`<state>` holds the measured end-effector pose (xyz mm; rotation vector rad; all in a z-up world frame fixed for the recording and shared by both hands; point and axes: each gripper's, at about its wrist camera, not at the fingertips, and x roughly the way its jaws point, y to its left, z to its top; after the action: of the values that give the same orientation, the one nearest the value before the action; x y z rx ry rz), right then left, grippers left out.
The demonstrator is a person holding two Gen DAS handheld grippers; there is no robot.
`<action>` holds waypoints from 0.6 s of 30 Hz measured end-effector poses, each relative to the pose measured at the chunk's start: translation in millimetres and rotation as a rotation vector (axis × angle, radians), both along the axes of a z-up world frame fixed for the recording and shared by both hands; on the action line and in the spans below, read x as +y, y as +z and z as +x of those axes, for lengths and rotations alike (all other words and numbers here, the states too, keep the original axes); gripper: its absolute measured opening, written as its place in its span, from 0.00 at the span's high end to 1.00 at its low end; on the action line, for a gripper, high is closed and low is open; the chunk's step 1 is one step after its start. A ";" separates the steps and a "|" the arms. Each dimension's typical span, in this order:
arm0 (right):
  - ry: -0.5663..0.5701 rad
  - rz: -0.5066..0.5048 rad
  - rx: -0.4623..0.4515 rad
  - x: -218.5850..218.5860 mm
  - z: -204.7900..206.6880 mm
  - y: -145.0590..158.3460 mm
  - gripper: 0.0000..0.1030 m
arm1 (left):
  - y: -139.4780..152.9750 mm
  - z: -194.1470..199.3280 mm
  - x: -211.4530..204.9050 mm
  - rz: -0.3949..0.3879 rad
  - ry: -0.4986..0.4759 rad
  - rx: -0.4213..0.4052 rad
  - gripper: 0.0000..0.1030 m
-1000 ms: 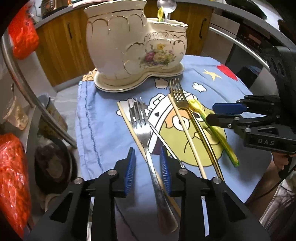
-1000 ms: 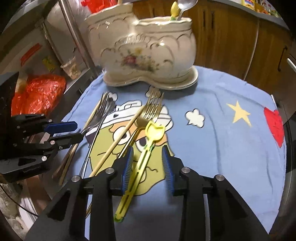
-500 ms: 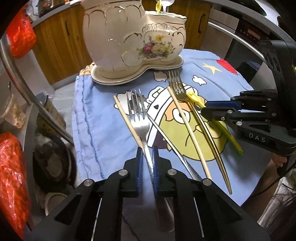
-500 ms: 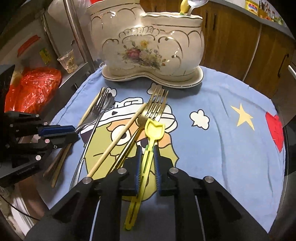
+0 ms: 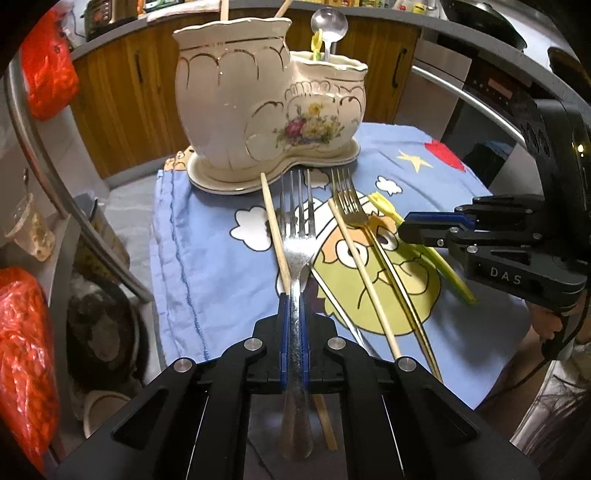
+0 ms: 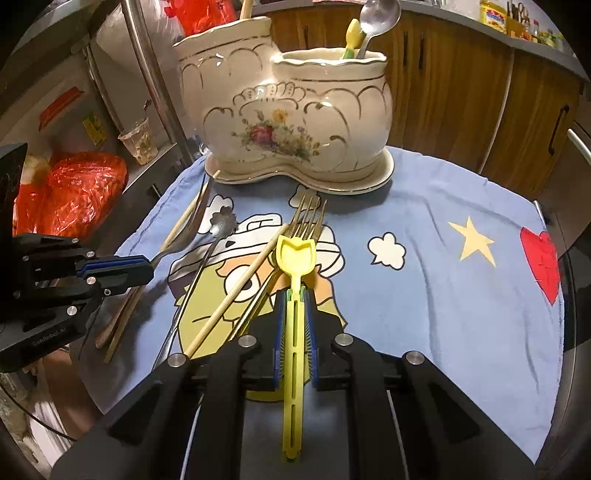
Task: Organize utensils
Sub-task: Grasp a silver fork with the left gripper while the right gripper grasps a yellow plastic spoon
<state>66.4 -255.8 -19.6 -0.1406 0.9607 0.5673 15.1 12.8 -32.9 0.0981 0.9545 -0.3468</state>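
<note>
My left gripper (image 5: 293,301) is shut on the handle of a silver fork (image 5: 297,236), lifted a little above the blue cartoon cloth (image 5: 207,258). My right gripper (image 6: 295,295) is shut on a yellow plastic spoon (image 6: 296,254), also raised off the cloth. The cream two-pot ceramic holder (image 5: 266,110) stands at the far edge of the cloth, seen too in the right wrist view (image 6: 288,114), with a steel spoon (image 6: 380,16) and a yellow utensil in its smaller pot. A gold fork (image 6: 308,216), wooden chopsticks (image 6: 240,284) and a thin flower-ended stirrer (image 6: 221,225) lie on the cloth.
A red plastic bag (image 6: 74,188) and a small cup (image 6: 138,142) sit on the shelf to the left. Wooden cabinets (image 6: 480,92) stand behind the table. A metal rail (image 5: 44,177) curves along the left. A chopstick (image 5: 273,225) lies beside the held fork.
Both grippers closed from open: the left onto the silver fork, the right onto the yellow spoon. Both have since lifted their utensils and moved toward the holder.
</note>
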 end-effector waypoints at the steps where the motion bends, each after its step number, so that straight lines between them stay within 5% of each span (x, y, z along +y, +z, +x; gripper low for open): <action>1: 0.001 0.001 -0.001 -0.2 0.1 0.5 0.90 | -0.2 0.4 -0.1 -0.002 0.000 0.001 0.94; 6: 0.008 0.002 -0.002 -0.3 -1.9 0.7 0.90 | -9.1 5.2 -3.6 0.010 0.002 0.034 0.94; 15: 0.010 0.007 0.000 -1.1 -2.2 1.5 0.90 | -8.1 12.3 10.5 -0.108 0.033 0.069 0.94; 18: 0.011 0.007 0.000 -1.0 -1.9 2.0 0.90 | -6.9 8.9 6.2 -0.071 0.029 0.054 0.94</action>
<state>64.5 -256.8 -17.6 -0.1399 0.9581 0.5810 24.1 19.0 -39.9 0.0097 0.9949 -0.3576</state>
